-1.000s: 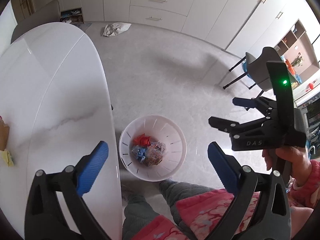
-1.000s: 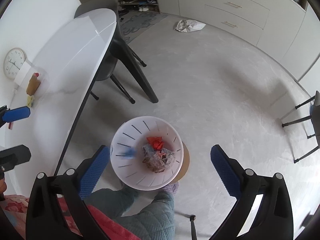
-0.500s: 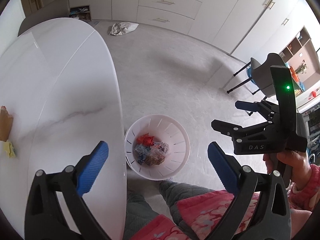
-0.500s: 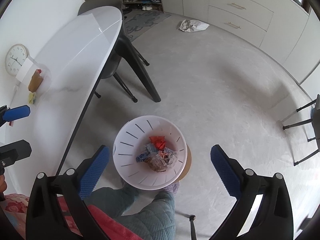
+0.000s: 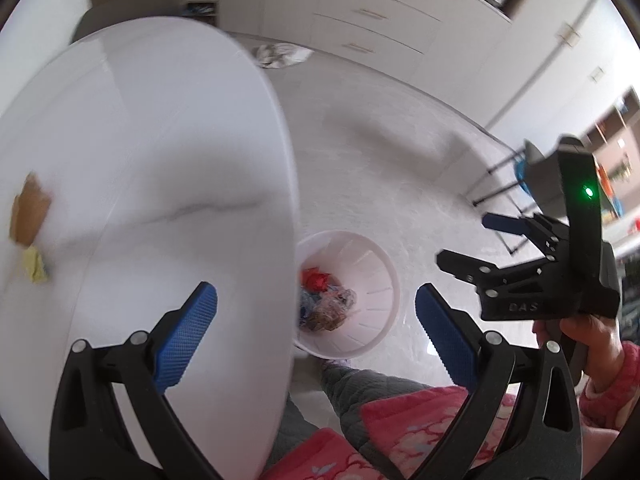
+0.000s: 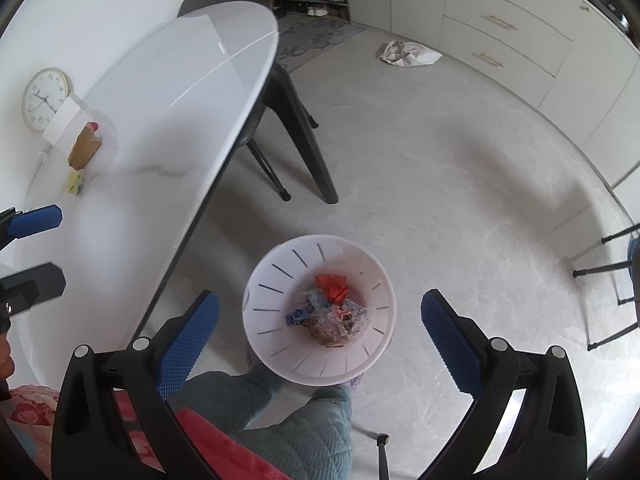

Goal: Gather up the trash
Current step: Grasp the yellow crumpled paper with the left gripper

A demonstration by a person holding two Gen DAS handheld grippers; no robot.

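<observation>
Crumpled trash (image 6: 328, 312) in slotted round bin (image 6: 276, 280)

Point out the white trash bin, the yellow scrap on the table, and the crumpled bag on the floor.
white trash bin (image 6: 276, 280), right wrist view, inner wall.
yellow scrap (image 6: 75, 182), right wrist view, its middle.
crumpled bag (image 6: 408, 54), right wrist view, its middle.

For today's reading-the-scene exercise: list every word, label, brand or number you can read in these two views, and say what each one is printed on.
"DAS": embossed on the black body of the right gripper, seen in the left wrist view.
Numerals on the round wall clock: present round the dial, but too small and distorted to read reliably.
Wrappers in the white bin: any print is too small to read.
Nothing else legible.
</observation>
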